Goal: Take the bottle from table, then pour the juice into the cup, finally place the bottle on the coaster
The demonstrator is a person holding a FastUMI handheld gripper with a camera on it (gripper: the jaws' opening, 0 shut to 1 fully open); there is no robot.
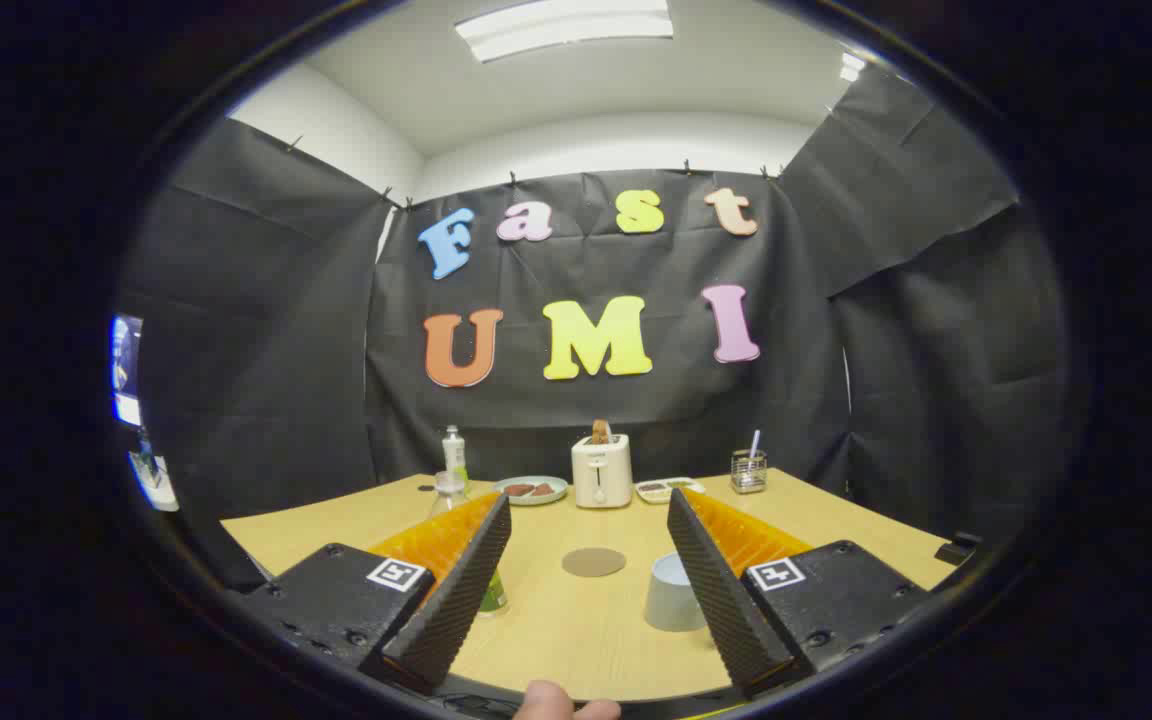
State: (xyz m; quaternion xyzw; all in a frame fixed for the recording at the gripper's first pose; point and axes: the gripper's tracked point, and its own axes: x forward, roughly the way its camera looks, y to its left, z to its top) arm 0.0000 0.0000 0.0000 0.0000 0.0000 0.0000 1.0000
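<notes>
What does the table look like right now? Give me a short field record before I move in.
tool: open, holding nothing
bottle: upright, partly hidden behind the left finger
cup: upright, beside the right finger
coaster: bare, between the fingers, ahead
toaster: far side of the table, between two plates
task stage: bottle not yet grasped

I hold the gripper (pixel 588 510) level, jaws spread wide with nothing between them, both fingers (pixel 456 600) angled forward and apart. A bit of my hand (pixel 561 704) shows just behind the fingers, low and centred.
</notes>
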